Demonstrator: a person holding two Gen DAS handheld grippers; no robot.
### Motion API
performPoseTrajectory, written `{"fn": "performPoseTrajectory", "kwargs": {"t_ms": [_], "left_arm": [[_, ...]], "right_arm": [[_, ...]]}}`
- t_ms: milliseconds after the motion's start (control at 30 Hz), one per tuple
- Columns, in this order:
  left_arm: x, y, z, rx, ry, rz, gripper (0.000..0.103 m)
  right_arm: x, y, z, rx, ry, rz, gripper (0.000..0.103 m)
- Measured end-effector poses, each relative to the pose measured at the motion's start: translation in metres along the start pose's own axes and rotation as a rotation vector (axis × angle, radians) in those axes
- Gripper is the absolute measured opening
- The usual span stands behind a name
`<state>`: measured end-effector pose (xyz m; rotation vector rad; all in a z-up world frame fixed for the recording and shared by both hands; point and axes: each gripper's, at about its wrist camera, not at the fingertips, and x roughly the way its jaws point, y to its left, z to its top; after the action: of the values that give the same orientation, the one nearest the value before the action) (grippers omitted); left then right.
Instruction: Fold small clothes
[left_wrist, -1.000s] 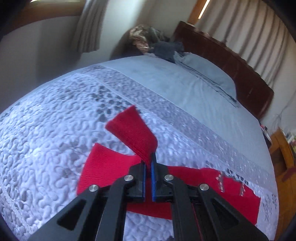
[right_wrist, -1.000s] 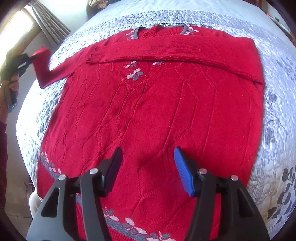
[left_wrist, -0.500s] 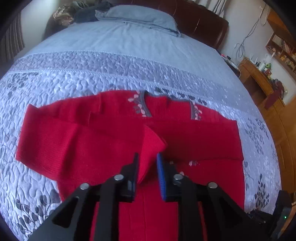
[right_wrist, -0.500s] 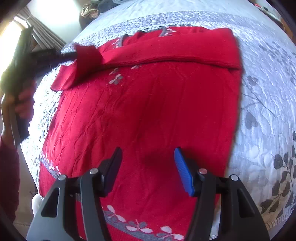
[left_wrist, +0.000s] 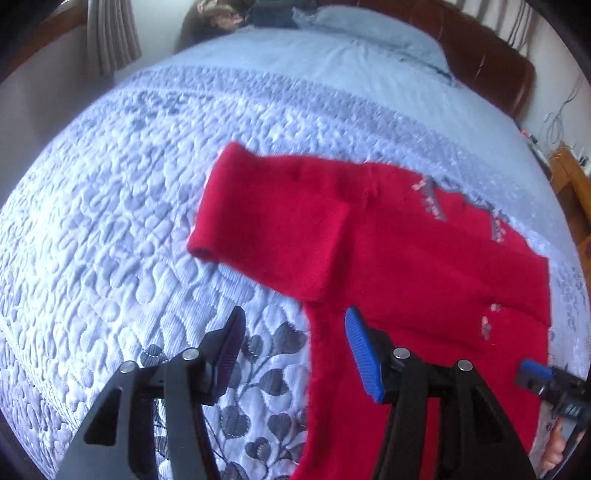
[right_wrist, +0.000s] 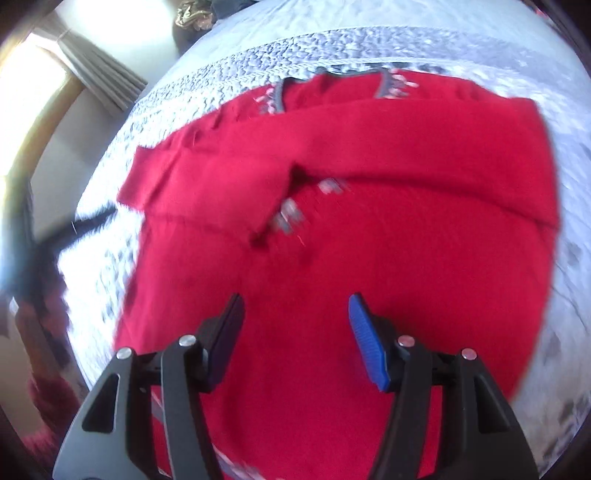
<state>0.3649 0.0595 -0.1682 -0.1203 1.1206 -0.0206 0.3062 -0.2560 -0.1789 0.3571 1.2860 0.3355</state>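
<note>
So, largest first: your bed (left_wrist: 110, 229) fills both views, quilted pale-blue cover with grey leaf print near you, plain blue sheet and a pillow (left_wrist: 369, 33) up by the dark headboard (left_wrist: 491, 74). Your red sweater (right_wrist: 351, 258) lies flat on the quilt, face up, long axis running from the hem near your right gripper up to the grey-trimmed V-neck (right_wrist: 332, 85), so the collar points at the headboard end. In the right wrist view one sleeve is folded straight across the chest, crosswise to that axis, reaching the sweater's right edge. The other sleeve (left_wrist: 273, 229) is also laid over crosswise, its cuff end resting on the chest near the small flower motifs, its folded bend sticking out past the body's edge onto the quilt. Your left gripper (left_wrist: 293, 343) hangs over the sweater's side edge, just below that sleeve; its jaws are opening, nothing between them but quilt and sweater edge below, pads touching no cloth. Your right gripper (right_wrist: 295, 332) is over the lower body of the sweater, jaws well apart, holding nothing. Both views are motion-blurred, the right one more. Curtain (right_wrist: 107, 85) and bright window at the far left.
</note>
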Motion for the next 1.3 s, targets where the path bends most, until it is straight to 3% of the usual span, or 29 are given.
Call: {"fn": "performPoseTrajectory", "kwargs": {"t_ms": [67, 133, 267, 367, 433, 500, 667, 833, 1067, 1300], "left_arm": [[0.012, 0.004, -0.005, -0.012, 0.006, 0.018, 0.057], [0.02, 0.003, -0.008, -0.01, 0.015, -0.011, 0.057], [0.026, 0.003, -0.009, -0.039, 0.017, -0.031, 0.057], [0.026, 0.002, -0.005, -0.043, 0.003, -0.016, 0.057], [0.026, 0.002, -0.002, -0.057, -0.008, -0.009, 0.058], [0.026, 0.005, 0.001, -0.081, -0.008, -0.022, 0.058], [0.022, 0.007, 0.001, -0.085, -0.025, 0.004, 0.058], [0.022, 0.007, 0.0, -0.088, -0.035, 0.008, 0.058], [0.033, -0.005, -0.006, -0.045, -0.01, 0.03, 0.059], [0.043, -0.019, -0.014, 0.016, 0.001, 0.073, 0.062]], "right_arm": [[0.017, 0.006, 0.023, 0.03, 0.018, 0.026, 0.058], [0.031, 0.007, 0.041, 0.064, 0.026, 0.025, 0.059], [0.051, 0.008, 0.053, 0.109, 0.066, 0.093, 0.058], [0.063, 0.009, 0.051, 0.128, 0.093, 0.13, 0.045], [0.066, 0.008, 0.049, 0.133, 0.1, 0.158, 0.01], [0.061, 0.009, 0.049, 0.141, 0.097, 0.204, 0.008], [0.032, 0.033, 0.07, 0.026, 0.024, 0.182, 0.007], [-0.014, 0.026, 0.094, -0.021, -0.061, 0.142, 0.007], [-0.071, -0.038, 0.096, 0.009, -0.148, -0.013, 0.007], [-0.086, -0.125, 0.079, 0.126, -0.154, -0.133, 0.007]]}}
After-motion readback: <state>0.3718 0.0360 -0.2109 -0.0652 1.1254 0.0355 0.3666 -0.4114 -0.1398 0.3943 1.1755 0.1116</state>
